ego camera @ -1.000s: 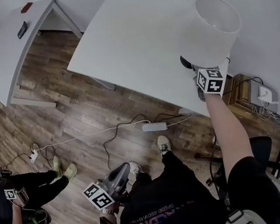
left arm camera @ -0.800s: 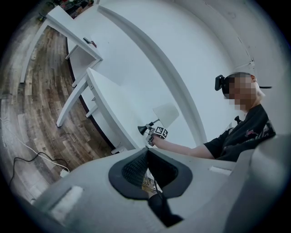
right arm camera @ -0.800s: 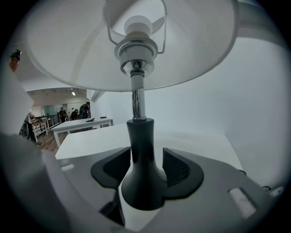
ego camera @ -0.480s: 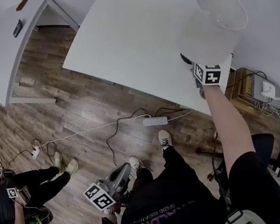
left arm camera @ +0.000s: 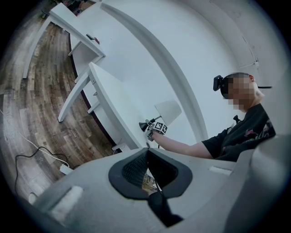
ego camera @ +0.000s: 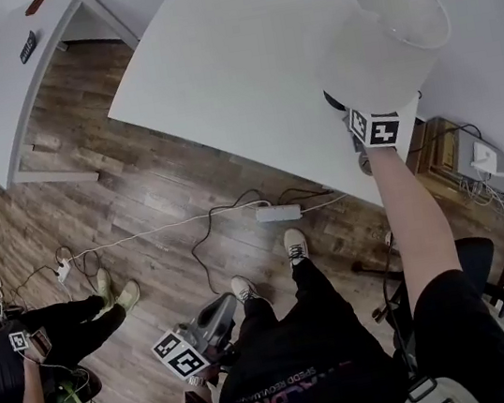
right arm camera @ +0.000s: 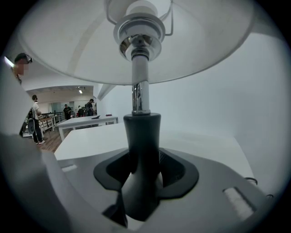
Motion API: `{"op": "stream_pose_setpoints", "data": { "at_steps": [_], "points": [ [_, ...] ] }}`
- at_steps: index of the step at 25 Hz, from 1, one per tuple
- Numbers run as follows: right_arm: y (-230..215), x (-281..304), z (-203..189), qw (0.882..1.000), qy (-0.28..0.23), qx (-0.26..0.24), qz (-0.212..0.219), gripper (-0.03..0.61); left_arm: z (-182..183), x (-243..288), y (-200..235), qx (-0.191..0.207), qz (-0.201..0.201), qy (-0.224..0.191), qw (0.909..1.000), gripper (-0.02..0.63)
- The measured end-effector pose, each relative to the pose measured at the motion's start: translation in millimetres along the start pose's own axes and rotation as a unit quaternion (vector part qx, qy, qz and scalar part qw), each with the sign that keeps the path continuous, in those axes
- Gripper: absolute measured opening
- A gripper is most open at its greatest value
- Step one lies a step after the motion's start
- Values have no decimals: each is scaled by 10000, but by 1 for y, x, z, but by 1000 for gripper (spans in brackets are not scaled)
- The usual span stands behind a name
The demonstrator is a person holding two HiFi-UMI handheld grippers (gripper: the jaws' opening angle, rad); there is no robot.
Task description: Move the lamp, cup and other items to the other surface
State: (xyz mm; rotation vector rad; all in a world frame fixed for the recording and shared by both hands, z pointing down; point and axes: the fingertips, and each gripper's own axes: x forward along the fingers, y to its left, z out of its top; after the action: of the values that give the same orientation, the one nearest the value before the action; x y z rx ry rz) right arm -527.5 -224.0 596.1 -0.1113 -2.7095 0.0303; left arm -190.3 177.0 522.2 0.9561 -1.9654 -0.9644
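A table lamp with a white shade [ego camera: 386, 32] and a black tapered stem [right arm camera: 141, 136] stands near the right edge of the large white table [ego camera: 238, 56]. My right gripper [ego camera: 345, 115] reaches in low under the shade. Its jaws have just been closing, and the black stem sits between them with the pads against it. In the left gripper view the lamp [left arm camera: 168, 110] and the right gripper [left arm camera: 152, 127] appear small at the table's edge. My left gripper [ego camera: 215, 314] hangs low by the person's legs, shut and empty, pointing toward the table [left arm camera: 146, 154].
A second white table [ego camera: 15, 81] with small dark items stands at the far left. A power strip [ego camera: 278, 213] and cables lie on the wood floor below the table edge. A person [ego camera: 28, 345] sits at the lower left. A dark chair [ego camera: 475, 265] stands at the right.
The right gripper has edged slightly further in at the lamp's foot. The lamp still stands on the table, and the left gripper has stayed where it was.
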Motion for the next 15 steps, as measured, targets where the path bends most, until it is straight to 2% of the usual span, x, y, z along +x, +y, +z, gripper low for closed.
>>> {"op": "stream_pose_setpoints", "data": {
  "at_steps": [15],
  "points": [
    [6,-20,15,9992,-367,-95,-93,164,-6,5,3,-114,-9,-105,9999,0]
  ]
}}
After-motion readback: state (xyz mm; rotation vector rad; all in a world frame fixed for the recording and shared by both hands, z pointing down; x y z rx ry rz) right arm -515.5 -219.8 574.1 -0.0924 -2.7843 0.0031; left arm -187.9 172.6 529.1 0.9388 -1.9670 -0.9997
